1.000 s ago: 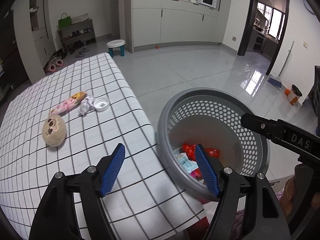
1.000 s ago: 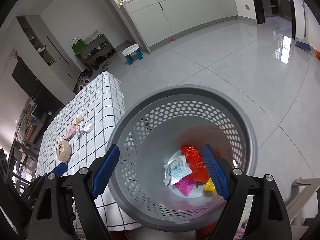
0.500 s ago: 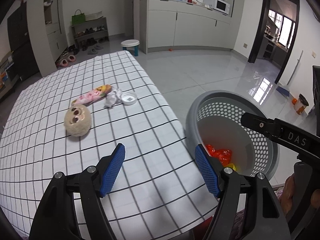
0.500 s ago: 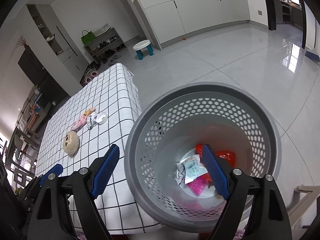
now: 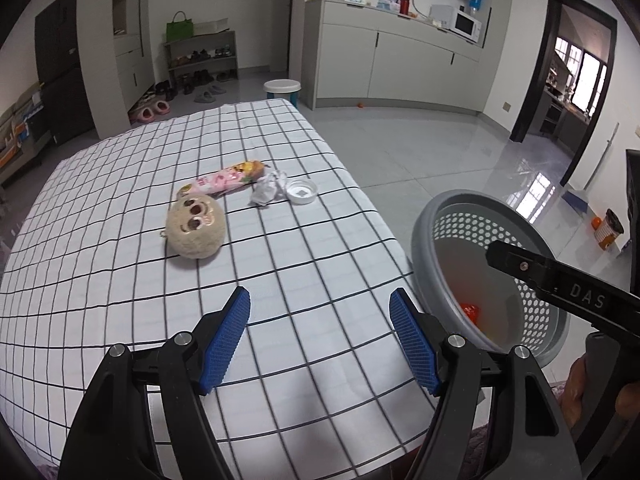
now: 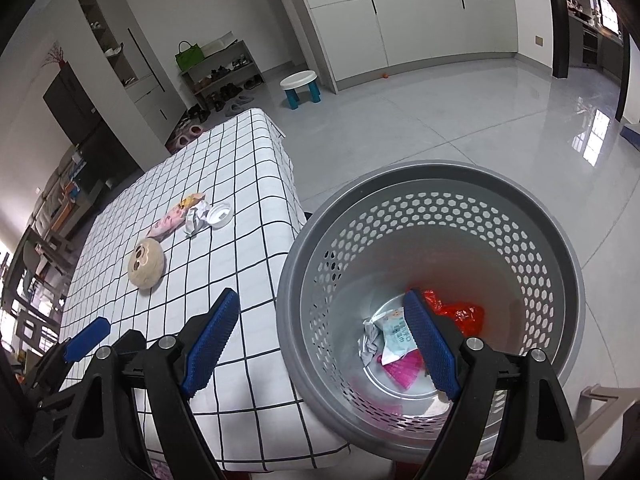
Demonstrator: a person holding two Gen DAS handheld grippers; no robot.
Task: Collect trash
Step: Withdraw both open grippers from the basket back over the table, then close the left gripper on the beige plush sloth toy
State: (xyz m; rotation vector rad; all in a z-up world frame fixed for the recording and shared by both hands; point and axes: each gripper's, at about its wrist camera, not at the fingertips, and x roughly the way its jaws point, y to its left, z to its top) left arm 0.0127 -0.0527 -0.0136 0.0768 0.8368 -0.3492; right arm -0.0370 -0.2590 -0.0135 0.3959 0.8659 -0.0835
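On the checked tablecloth (image 5: 120,200) lie a pink snack wrapper (image 5: 224,178), a crumpled white wrapper (image 5: 269,192) and a white lid (image 5: 302,191), close together; they also show in the right wrist view: wrapper (image 6: 170,220), crumpled wrapper (image 6: 195,218), lid (image 6: 220,214). A grey perforated basket (image 6: 432,184) beside the table holds red, white and pink wrappers (image 6: 396,336). My left gripper (image 5: 320,336) is open and empty above the table's near part. My right gripper (image 6: 324,344) is open and empty over the basket's near rim.
A beige plush toy (image 5: 195,230) with eyes lies on the table near the trash. The basket (image 5: 436,236) stands off the table's right edge. A small stool (image 5: 282,88), shoe rack (image 5: 200,64) and cabinets (image 5: 400,68) stand far behind.
The left gripper has swung left from the basket toward the table, so the trash and plush now lie ahead of it. The right gripper has shifted left, with more table in view.
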